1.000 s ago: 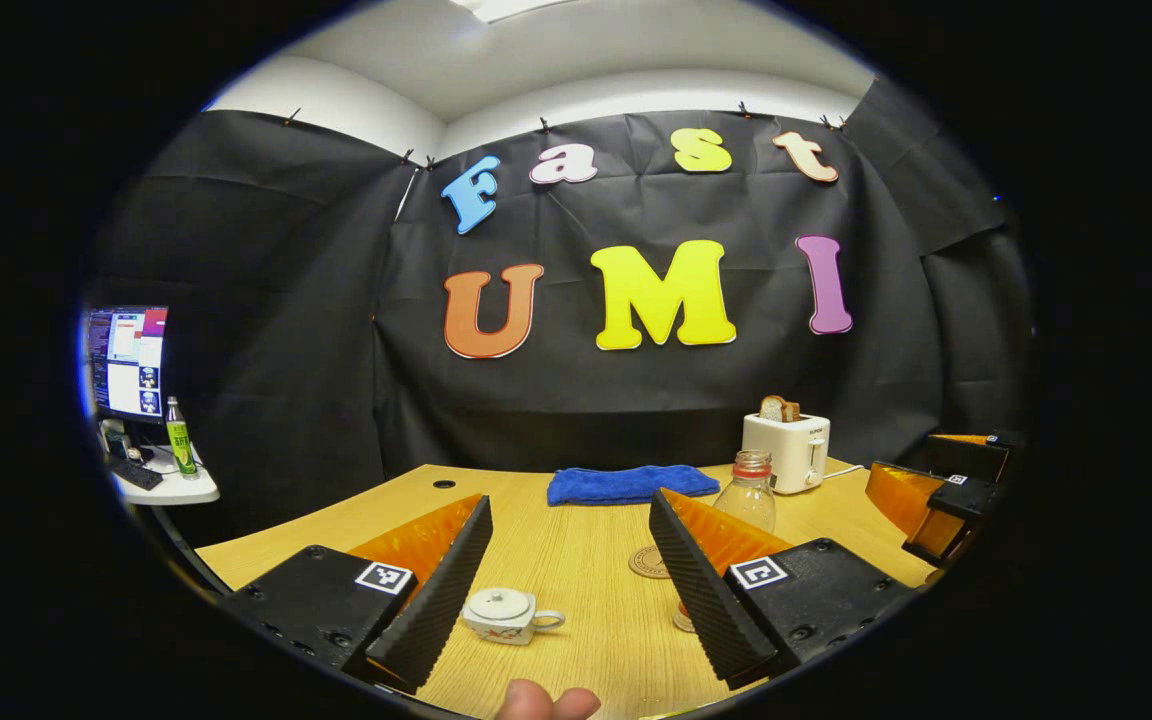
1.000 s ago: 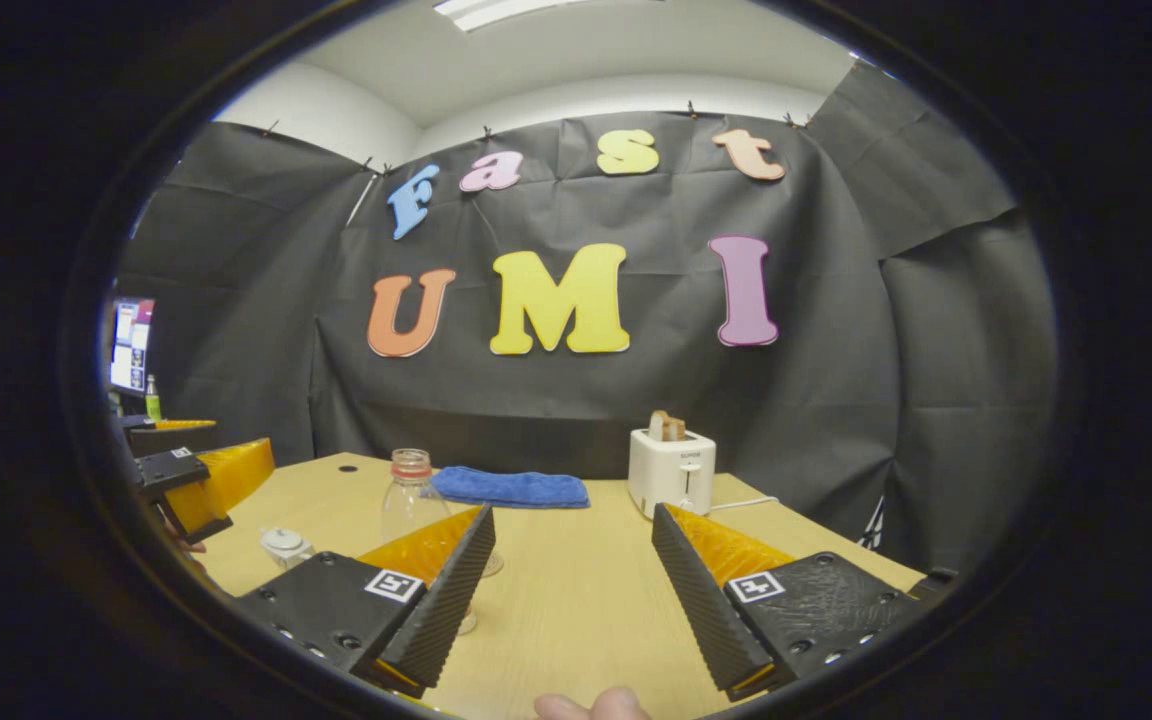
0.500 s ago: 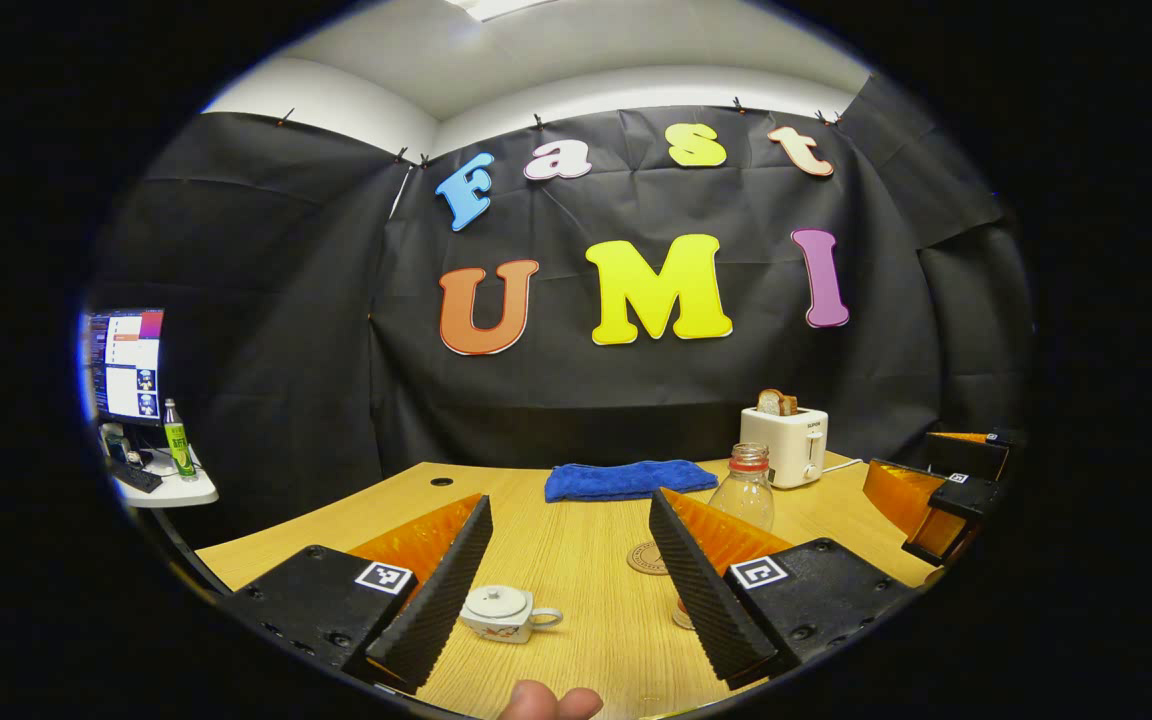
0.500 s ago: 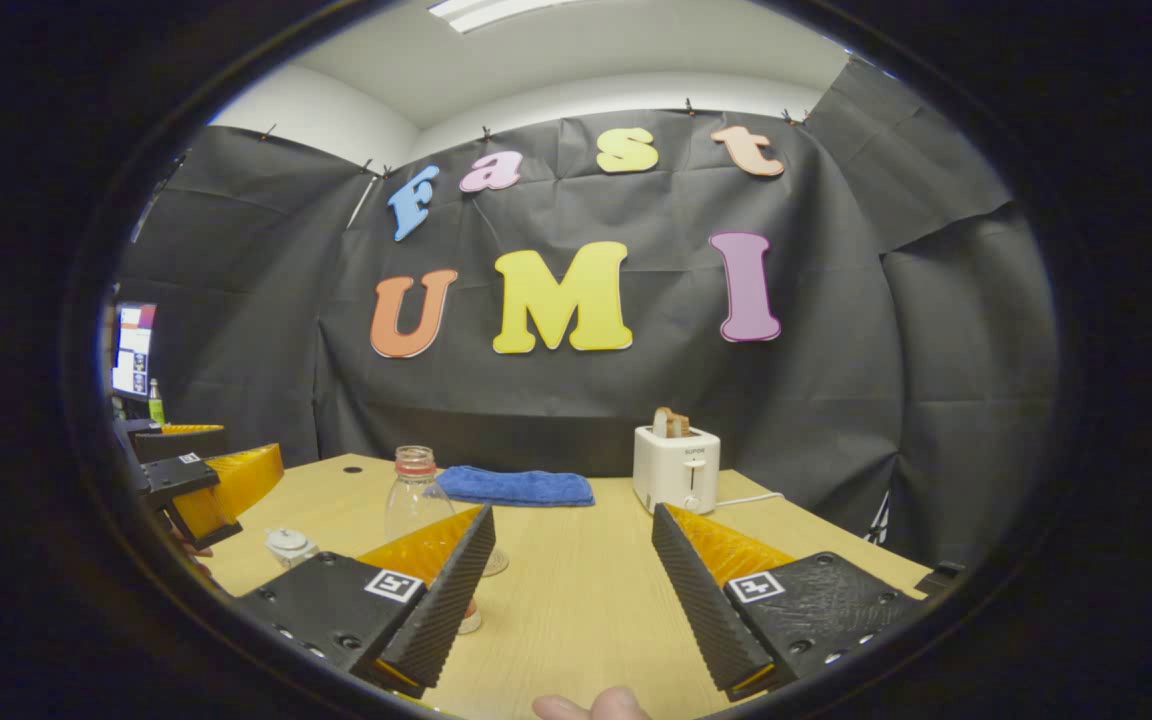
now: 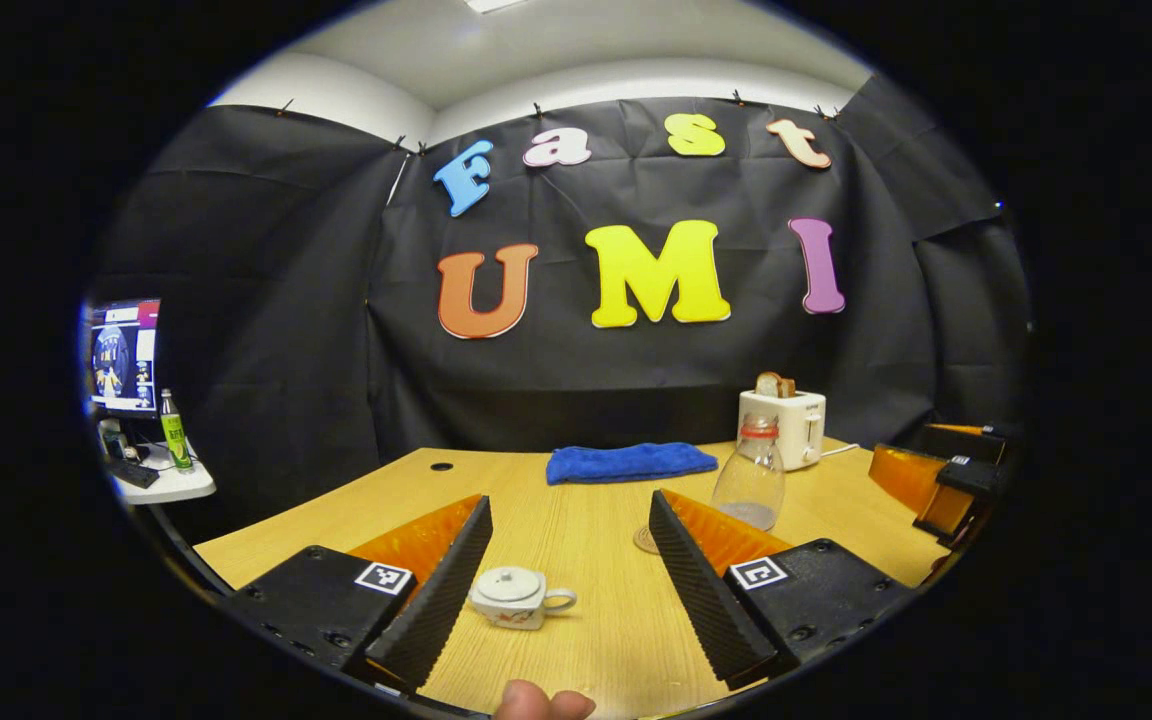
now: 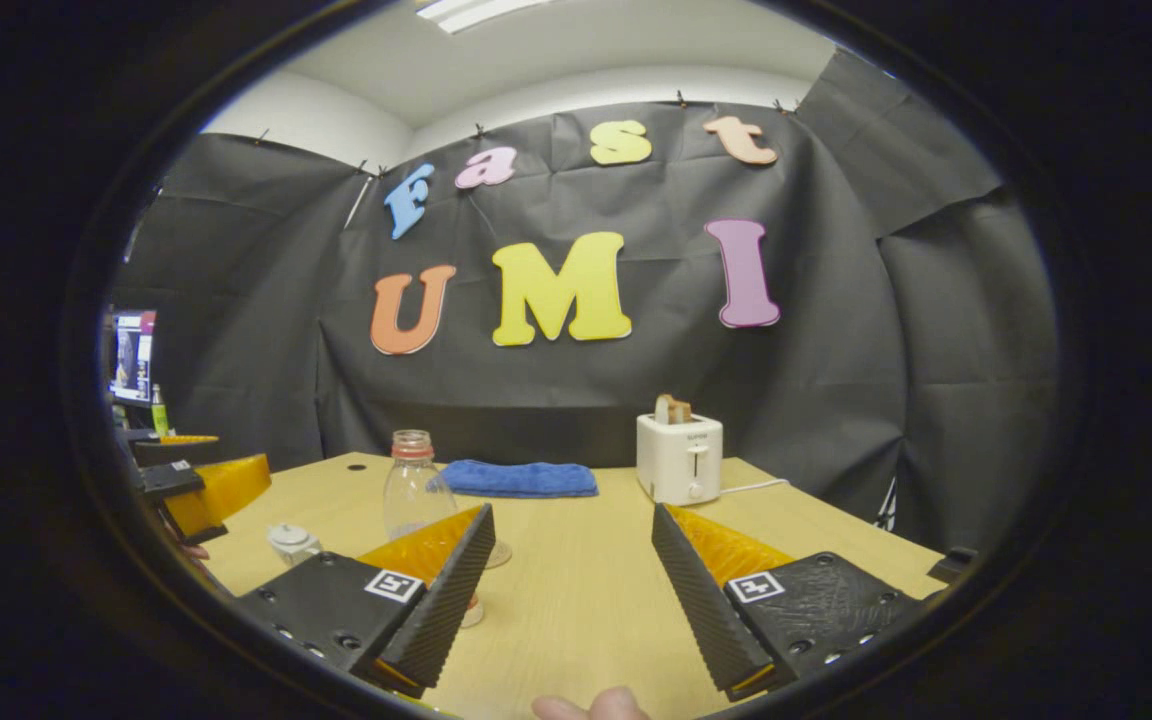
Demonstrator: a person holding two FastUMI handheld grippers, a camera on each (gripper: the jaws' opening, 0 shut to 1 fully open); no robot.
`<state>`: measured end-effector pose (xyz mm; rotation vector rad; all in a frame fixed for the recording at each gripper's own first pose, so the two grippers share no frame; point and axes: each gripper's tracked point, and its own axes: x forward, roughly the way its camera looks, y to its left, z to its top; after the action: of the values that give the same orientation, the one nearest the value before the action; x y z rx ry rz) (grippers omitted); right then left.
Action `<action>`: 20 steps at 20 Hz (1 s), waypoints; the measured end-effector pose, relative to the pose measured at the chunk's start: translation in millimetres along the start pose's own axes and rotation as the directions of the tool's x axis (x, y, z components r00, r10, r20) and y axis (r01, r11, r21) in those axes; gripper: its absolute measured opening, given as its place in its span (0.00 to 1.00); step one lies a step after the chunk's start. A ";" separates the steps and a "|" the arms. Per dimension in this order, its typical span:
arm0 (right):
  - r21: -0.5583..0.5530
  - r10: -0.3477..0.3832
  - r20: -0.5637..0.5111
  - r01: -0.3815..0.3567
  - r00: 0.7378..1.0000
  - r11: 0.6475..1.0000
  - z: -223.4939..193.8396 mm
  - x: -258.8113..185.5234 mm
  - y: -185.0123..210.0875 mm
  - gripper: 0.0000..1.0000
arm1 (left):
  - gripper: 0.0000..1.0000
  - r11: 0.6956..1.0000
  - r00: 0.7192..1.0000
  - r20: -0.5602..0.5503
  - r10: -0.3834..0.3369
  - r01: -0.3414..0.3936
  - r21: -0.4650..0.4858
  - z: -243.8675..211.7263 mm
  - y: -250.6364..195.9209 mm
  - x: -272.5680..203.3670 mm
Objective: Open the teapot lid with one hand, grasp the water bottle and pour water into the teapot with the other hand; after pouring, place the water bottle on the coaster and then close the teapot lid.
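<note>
A small white teapot (image 5: 511,597) with its lid on stands on the wooden table (image 5: 576,560), handle to the right. It sits just ahead of my left gripper (image 5: 570,510), near its left finger; the gripper is open and holds nothing. A clear water bottle (image 5: 751,475) with a reddish neck stands upright farther right. A round coaster (image 5: 644,540) peeks out beside the right finger. My right gripper (image 6: 572,515) is open and empty, with the bottle (image 6: 411,485) ahead to its left and the teapot (image 6: 291,543) farther left.
A folded blue cloth (image 5: 631,462) lies at the back of the table and a white toaster (image 5: 781,428) with bread stands to its right. A side desk with a monitor (image 5: 126,355) and a green bottle stands off to the left. The toaster (image 6: 679,458) stands straight ahead of the right gripper.
Both grippers have shifted slightly, so the scene sits a little higher in each view. The teapot looks a touch nearer to the left gripper. Both stay open and nothing on the table moved.
</note>
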<state>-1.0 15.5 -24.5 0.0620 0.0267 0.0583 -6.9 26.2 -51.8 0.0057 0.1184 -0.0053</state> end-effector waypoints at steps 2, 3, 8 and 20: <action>0.014 0.007 -0.018 -0.007 1.000 1.000 -8.7 1.2 -0.4 0.95 | 0.99 1.000 0.998 -0.065 0.017 -0.018 -0.007 -22.5 12.0 5.5; 0.011 0.008 -0.029 -0.008 1.000 1.000 -12.9 2.1 -1.0 0.94 | 0.99 1.000 0.996 -0.086 0.016 -0.018 -0.019 -30.4 13.5 7.4; -0.007 -0.014 -0.035 0.014 0.999 1.000 -15.6 4.5 -12.7 0.94 | 0.98 0.999 0.991 -0.133 0.019 -0.023 -0.028 -43.6 22.3 35.0; -0.006 0.005 -0.085 -0.005 0.996 1.000 -36.8 16.8 -15.9 0.94 | 0.36 0.999 0.961 -0.274 0.030 -0.034 -0.013 -80.2 39.9 64.1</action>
<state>15.7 2.9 -62.7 0.0532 0.1116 0.0658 47.4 66.3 -138.8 -0.0092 0.3957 0.0291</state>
